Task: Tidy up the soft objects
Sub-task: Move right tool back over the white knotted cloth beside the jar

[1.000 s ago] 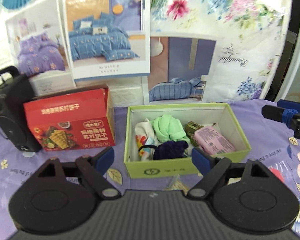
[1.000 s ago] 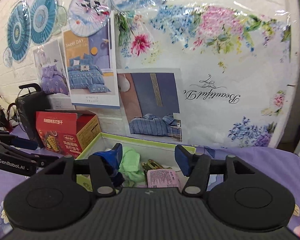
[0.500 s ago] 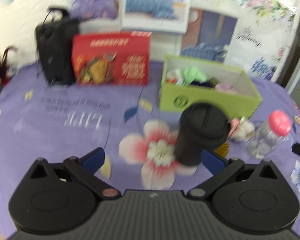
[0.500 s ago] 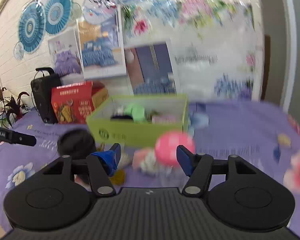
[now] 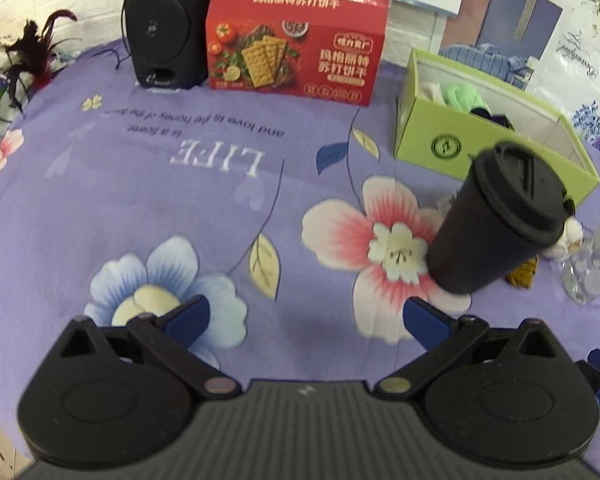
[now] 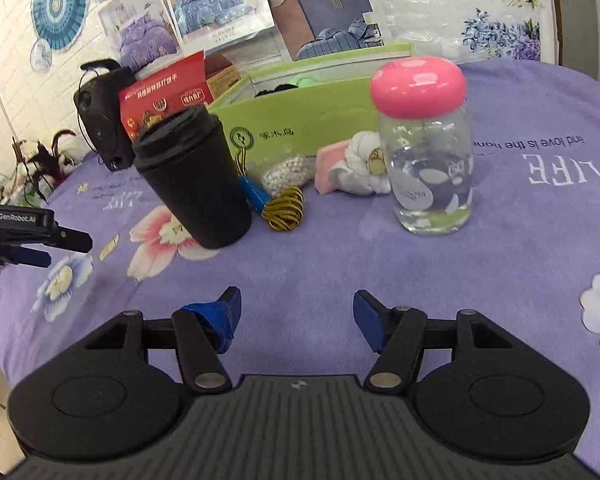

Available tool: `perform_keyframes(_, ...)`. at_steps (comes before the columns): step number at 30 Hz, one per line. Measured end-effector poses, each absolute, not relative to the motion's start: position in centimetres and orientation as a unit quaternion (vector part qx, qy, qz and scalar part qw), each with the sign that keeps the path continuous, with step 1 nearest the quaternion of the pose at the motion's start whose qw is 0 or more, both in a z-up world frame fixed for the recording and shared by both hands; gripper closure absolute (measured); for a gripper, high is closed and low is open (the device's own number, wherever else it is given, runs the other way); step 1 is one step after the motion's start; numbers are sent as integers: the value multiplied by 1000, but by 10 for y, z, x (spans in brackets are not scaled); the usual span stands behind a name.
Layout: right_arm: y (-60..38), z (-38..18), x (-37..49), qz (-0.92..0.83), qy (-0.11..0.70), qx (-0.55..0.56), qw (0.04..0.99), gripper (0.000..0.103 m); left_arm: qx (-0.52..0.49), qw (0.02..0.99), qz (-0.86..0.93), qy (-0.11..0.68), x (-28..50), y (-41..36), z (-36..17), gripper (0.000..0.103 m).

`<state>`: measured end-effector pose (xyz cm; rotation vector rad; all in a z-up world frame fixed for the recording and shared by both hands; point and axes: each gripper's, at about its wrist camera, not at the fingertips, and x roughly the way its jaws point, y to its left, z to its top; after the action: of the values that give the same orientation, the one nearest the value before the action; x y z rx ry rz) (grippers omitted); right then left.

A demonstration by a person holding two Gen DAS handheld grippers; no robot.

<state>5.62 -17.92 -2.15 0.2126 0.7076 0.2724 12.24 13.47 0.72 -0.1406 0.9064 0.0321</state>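
Note:
A green box (image 5: pixel 488 140) (image 6: pixel 300 120) on the purple flowered cloth holds soft items, among them a light green cloth (image 5: pixel 462 96) and a dark one (image 5: pixel 496 118). In front of it lie a white plush toy (image 6: pixel 362 162), a pink sponge (image 6: pixel 332 166), a bag of beads (image 6: pixel 286 172) and a yellow-black cord bundle (image 6: pixel 284 208). My left gripper (image 5: pixel 304 318) is open and empty over the cloth, well short of the box. My right gripper (image 6: pixel 296 318) is open and empty, in front of these items. The left gripper also shows in the right wrist view (image 6: pixel 32 240).
A black lidded cup (image 5: pixel 496 224) (image 6: pixel 196 176) stands in front of the box. A clear jar with a pink lid (image 6: pixel 428 152) stands right of the plush. A red cracker box (image 5: pixel 296 40) and a black speaker (image 5: pixel 160 24) stand at the back.
Both grippers have pulled back from the green box and tilted down toward the cloth. The cup, jar and loose items in front of the box have come into view.

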Motion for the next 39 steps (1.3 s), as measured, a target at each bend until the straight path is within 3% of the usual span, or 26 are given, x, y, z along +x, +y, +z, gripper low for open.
perform_keyframes(4, -175, -5, 75, 173, 341, 82, 920, 55, -71, 901, 26, 427, 144, 139, 13, 1)
perform_keyframes(10, -173, 61, 111, 185, 294, -44, 937, 55, -86, 899, 41, 427, 161, 159, 7, 1)
perform_keyframes(17, -166, 69, 168, 168, 287, -23, 943, 54, -103, 898, 45, 425, 175, 175, -3, 1)
perform_keyframes(26, -141, 32, 235, 135, 336, 87, 928, 54, -127, 891, 40, 435, 181, 190, -17, 1)
perform_keyframes(31, -135, 24, 261, 126, 414, 43, 900, 54, -123, 891, 39, 435, 183, 199, -18, 1)
perform_keyframes(36, -132, 41, 264, 158, 465, -86, 867, 54, -115, 894, 33, 432, 185, 205, -18, 1)
perform_keyframes(39, -137, 37, 263, 176, 487, -90, 851, 54, -123, 894, 32, 429, 185, 207, -17, 1)
